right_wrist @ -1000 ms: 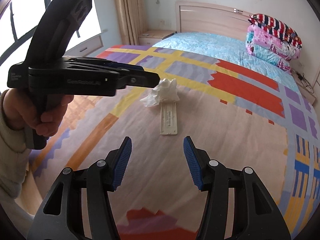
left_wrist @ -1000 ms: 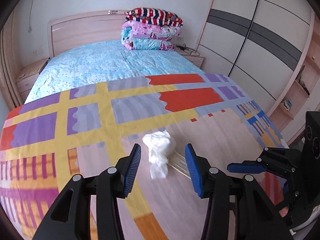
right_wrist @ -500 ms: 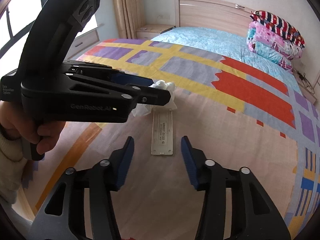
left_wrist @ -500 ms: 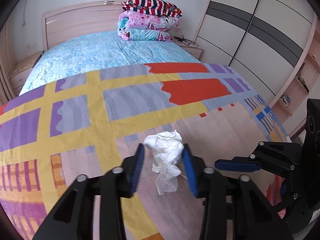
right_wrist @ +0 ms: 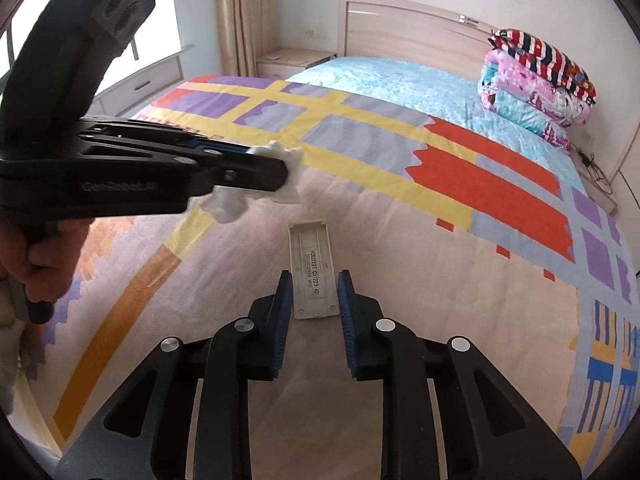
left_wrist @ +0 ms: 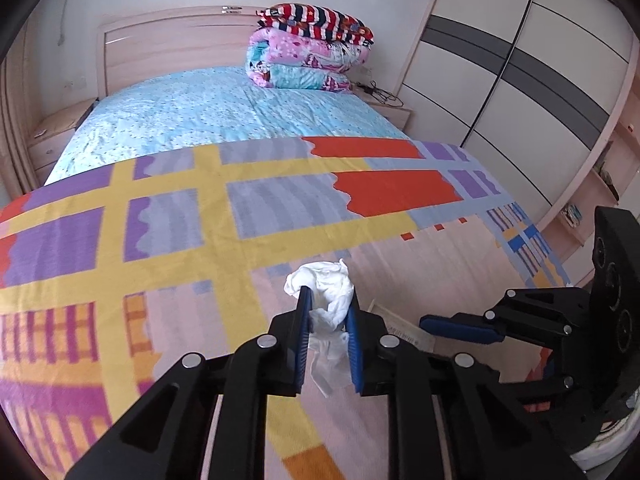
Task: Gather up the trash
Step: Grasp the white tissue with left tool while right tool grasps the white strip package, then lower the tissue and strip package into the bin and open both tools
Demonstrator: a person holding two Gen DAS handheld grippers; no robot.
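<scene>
Between the blue pads of the left gripper [left_wrist: 327, 312] sits a crumpled white tissue [left_wrist: 326, 292], pinched above the patchwork blanket [left_wrist: 160, 232]; just beside it, the right gripper [right_wrist: 311, 286] stands narrowly parted astride a beige plastic strip [right_wrist: 313, 268] lying near the bed's foot edge.

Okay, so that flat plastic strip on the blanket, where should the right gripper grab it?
Grip the plastic strip across its narrow width at the near end, coming in low from the foot of the bed. It lies flat, lengthwise to the right gripper, whose open fingers already flank that end.
</scene>
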